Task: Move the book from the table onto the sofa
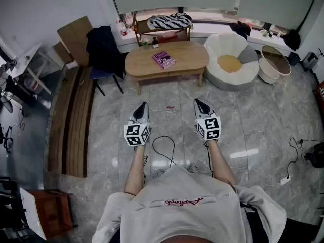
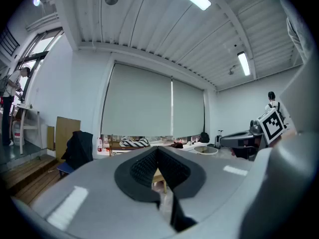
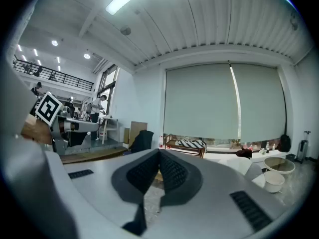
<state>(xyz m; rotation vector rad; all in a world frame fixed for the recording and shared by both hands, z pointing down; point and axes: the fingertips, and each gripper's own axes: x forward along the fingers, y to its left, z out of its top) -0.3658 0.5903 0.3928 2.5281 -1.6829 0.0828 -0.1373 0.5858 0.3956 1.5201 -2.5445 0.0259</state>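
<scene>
- Shirt front (image 1: 177, 211) filled the foreground. Beyond it, the left gripper (image 1: 142, 105) and right gripper (image 1: 198, 102) pointed at the table (image 1: 190, 59), each with jaws pressed together on nothing.
- Pink book (image 1: 164, 58) lay left of the table's centre, well ahead of both tips, its long axis running roughly away from them.
- Left gripper appeared slightly nearer the book; the white sofa (image 1: 215, 77) stood just right of the table.
</scene>
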